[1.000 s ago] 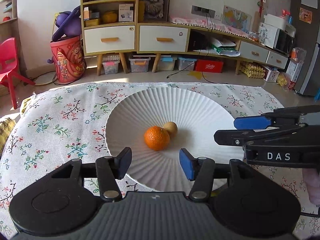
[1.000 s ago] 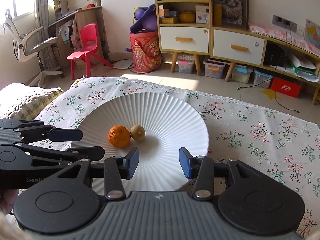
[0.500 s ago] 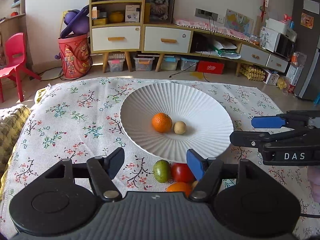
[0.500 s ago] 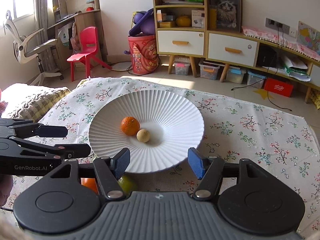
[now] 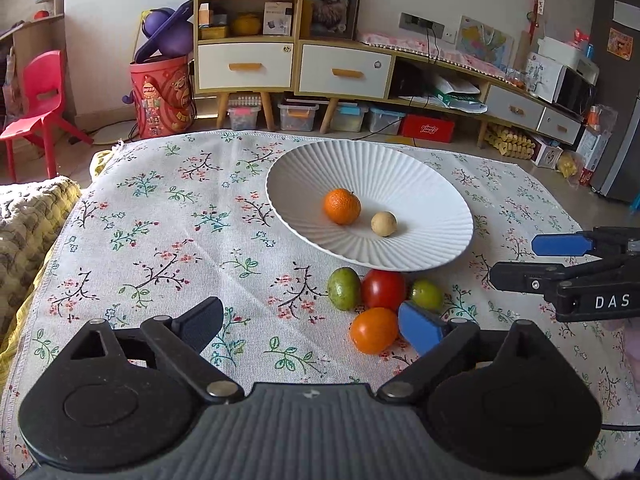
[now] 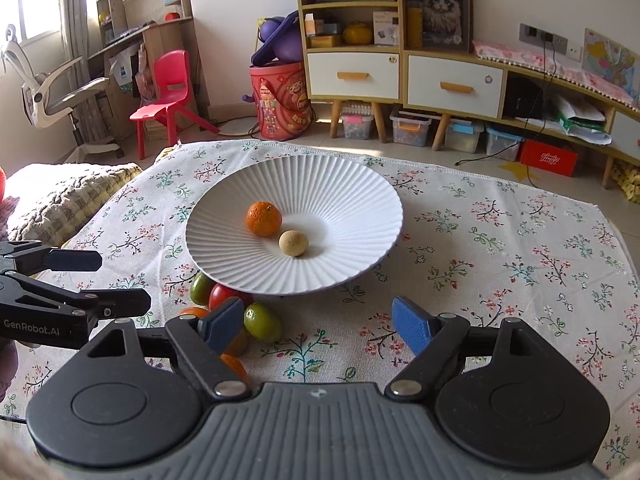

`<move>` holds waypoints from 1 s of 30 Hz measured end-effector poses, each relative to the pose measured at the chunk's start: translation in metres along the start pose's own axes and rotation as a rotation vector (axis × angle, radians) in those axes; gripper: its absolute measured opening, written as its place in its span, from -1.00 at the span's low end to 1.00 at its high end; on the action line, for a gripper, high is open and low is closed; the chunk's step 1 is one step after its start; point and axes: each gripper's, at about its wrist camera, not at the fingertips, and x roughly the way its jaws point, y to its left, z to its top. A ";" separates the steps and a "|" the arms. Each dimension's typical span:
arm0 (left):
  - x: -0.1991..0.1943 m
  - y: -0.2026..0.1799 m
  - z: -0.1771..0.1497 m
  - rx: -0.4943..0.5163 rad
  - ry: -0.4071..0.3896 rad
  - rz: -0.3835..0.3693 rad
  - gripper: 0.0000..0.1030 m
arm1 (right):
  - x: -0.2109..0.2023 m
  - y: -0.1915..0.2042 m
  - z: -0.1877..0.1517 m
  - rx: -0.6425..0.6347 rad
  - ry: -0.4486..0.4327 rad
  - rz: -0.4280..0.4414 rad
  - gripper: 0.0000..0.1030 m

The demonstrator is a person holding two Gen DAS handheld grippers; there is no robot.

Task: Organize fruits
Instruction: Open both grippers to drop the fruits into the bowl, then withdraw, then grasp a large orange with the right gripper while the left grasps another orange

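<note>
Grippers, our left gripper (image 5: 310, 326) and right gripper (image 6: 318, 320), have pulled back wide and empty, revealing loose fruits (image 5: 382, 304) at the plate's (image 5: 432, 184) six o'clock, still to load beside the mandarin (image 5: 342, 206).

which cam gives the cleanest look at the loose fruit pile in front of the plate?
Left wrist. All four fruits show on the cloth: green fruit, red tomato, smaller green fruit, orange tomato. In the right wrist view the white plate and the right gripper cover part of the pile.
</note>
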 end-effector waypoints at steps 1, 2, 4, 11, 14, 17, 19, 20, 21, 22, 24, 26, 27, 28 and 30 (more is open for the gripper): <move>-0.001 0.001 -0.003 -0.002 0.002 0.005 0.69 | -0.001 0.000 -0.002 0.004 0.007 -0.004 0.56; -0.002 0.002 -0.005 -0.002 0.004 0.008 0.70 | -0.001 0.000 -0.004 0.006 0.013 -0.007 0.59; -0.003 0.004 -0.010 -0.002 0.012 0.010 0.71 | -0.004 0.001 -0.010 0.004 0.014 -0.011 0.65; -0.007 0.008 -0.022 0.005 0.027 0.029 0.77 | -0.009 0.006 -0.024 -0.032 0.004 -0.029 0.80; -0.008 0.009 -0.027 0.010 0.033 0.032 0.78 | -0.011 0.007 -0.028 -0.029 0.002 -0.018 0.82; -0.006 0.011 -0.031 0.011 0.043 0.037 0.78 | -0.012 0.009 -0.033 -0.032 0.006 -0.013 0.83; -0.004 0.012 -0.034 0.011 0.055 0.034 0.78 | -0.012 0.011 -0.035 -0.037 0.012 -0.007 0.84; -0.004 0.012 -0.034 0.013 0.059 0.035 0.78 | -0.012 0.012 -0.036 -0.041 0.017 -0.002 0.84; -0.004 0.012 -0.035 0.014 0.062 0.038 0.78 | -0.012 0.013 -0.037 -0.043 0.020 0.001 0.84; -0.003 0.011 -0.036 0.016 0.065 0.039 0.78 | -0.011 0.014 -0.038 -0.048 0.024 0.004 0.84; -0.003 0.011 -0.038 0.020 0.072 0.041 0.78 | -0.010 0.016 -0.041 -0.057 0.032 0.008 0.84; -0.002 0.012 -0.038 0.020 0.079 0.042 0.78 | -0.009 0.019 -0.042 -0.065 0.038 0.013 0.84; -0.002 0.012 -0.039 0.021 0.081 0.043 0.78 | -0.009 0.020 -0.043 -0.070 0.041 0.016 0.84; -0.001 0.012 -0.039 0.021 0.084 0.044 0.78 | -0.008 0.022 -0.044 -0.075 0.044 0.019 0.84; -0.001 0.011 -0.039 0.022 0.088 0.045 0.78 | -0.007 0.024 -0.045 -0.086 0.048 0.024 0.84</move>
